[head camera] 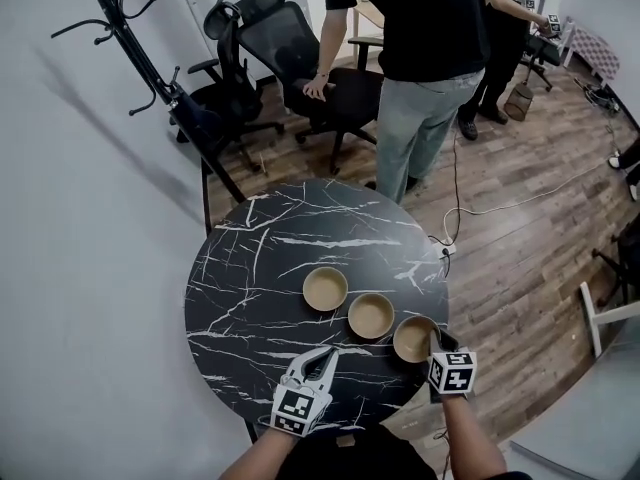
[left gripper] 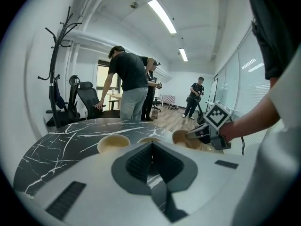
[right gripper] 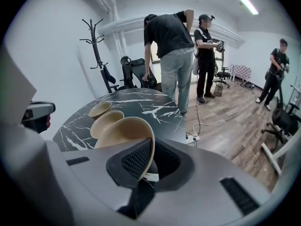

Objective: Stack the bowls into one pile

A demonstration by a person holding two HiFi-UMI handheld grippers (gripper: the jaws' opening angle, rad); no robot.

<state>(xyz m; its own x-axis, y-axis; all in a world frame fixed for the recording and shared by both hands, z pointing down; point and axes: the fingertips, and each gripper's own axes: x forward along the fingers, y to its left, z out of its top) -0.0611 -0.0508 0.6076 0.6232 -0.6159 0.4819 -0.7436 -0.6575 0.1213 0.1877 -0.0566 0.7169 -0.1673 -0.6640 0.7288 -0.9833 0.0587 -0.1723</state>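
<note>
The right tongs [right gripper: 150,150] are clamped on the near rim of the nearest bowl [right gripper: 124,133], which is tilted at the right edge of the tabletop [head camera: 250,268]; the left tongs [left gripper: 151,150] are pressed together with nothing between them, low over the tabletop, left of that bowl; just beyond the right tongs stands a second bowl [head camera: 371,315], then a third bowl [head camera: 325,288], in a row leading away leftward; farther off, a person [head camera: 420,58] leans on an office chair [head camera: 320,78].
</note>
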